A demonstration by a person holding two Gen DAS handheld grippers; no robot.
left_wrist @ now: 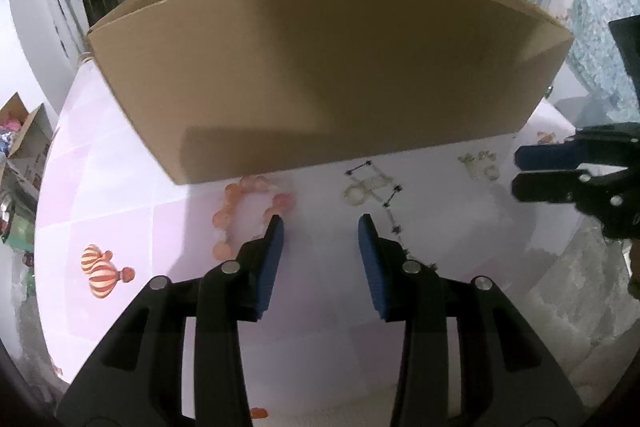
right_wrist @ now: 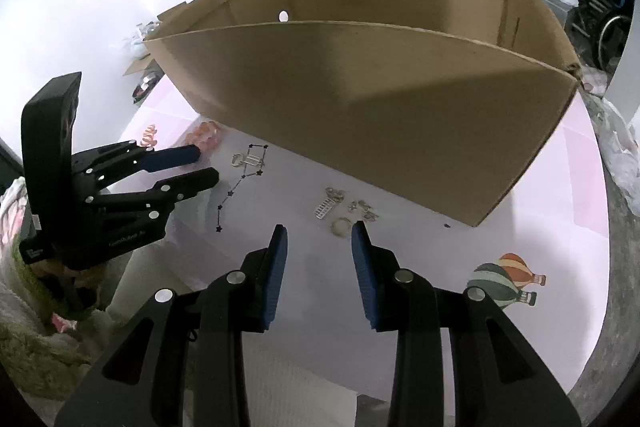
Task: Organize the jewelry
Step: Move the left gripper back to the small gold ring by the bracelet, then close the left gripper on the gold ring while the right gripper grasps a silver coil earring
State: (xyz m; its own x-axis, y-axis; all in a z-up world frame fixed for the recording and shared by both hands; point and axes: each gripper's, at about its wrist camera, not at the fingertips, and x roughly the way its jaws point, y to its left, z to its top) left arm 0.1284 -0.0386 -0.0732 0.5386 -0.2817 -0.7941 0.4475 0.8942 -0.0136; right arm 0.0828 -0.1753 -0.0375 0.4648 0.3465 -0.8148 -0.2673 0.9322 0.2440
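Between the blue-padded fingers of the left gripper (left_wrist: 321,223): nothing but bare tabletop; jaws spread wide, hovering low over the pale pink table cover (left_wrist: 120,195) printed with striped hot-air balloons (left_wrist: 105,271). Probably lined up between two pieces so either can be reached. Just beyond the left finger, partly hidden behind it, a bracelet of round, translucent peach-pink beads (left_wrist: 236,211), lying in a loose loop against the foot of the box. Just past the right finger, a thin dark chain with small black star links (left_wrist: 390,211), draped across a clear, pale ring-like piece (left_wrist: 356,193).

Further right, the right gripper (right_wrist: 319,231), likewise spread and holding nothing, tips just short of a small cluster of silver-toned trinkets (right_wrist: 346,211): a ridged bar-shaped clasp, a round ring, several tiny charms too small to tell apart. Positioned, by the look of it, for a first pick from that cluster.

Behind all the jewelry, a large open brown cardboard box (right_wrist: 380,115), top flaps up, set close so pieces need only a short lift over its near wall; presumably the destination. Every piece visible is on the table cover outside the box; box floor hidden.
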